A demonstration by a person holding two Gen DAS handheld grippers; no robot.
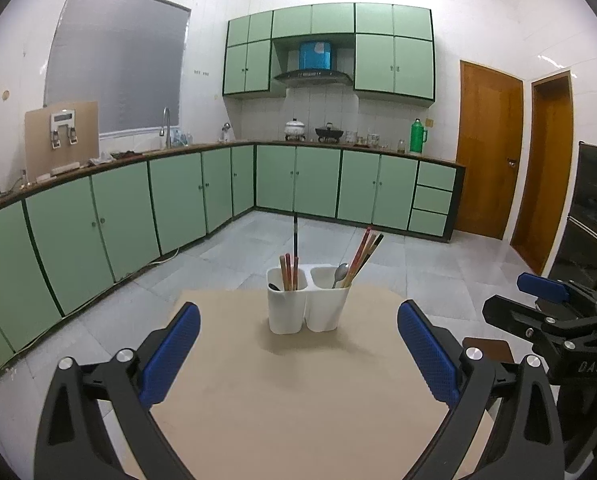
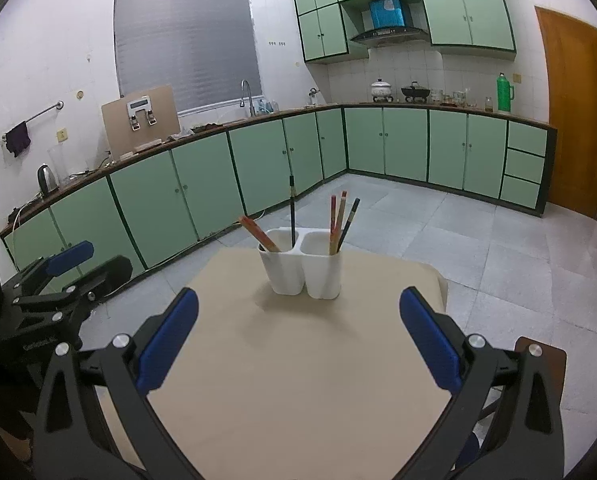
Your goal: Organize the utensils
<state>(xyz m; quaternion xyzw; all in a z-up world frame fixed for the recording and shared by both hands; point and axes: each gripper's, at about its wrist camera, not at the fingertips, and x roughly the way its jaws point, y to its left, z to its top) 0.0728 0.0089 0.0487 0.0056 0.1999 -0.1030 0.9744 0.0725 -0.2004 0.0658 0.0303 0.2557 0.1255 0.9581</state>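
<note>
On the beige table (image 1: 298,400), w/ the white two-cup holder (image 1: 307,304) standing mid-far edge, chopsticks (image 1: 362,254) & spoon (image 1: 340,274) sitting inside, left gripper (image 1: 298,354) & right gripper (image 2: 298,340) are hovering released, empty — best approaching slow, lined up on one stick.

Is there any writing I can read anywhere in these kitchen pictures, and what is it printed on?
"DAS": white letters on the black body of the right gripper, seen from the left wrist view.
White lettering on the left gripper body: too blurred to read.
Sticker on the blue range hood: too small to read.
</note>
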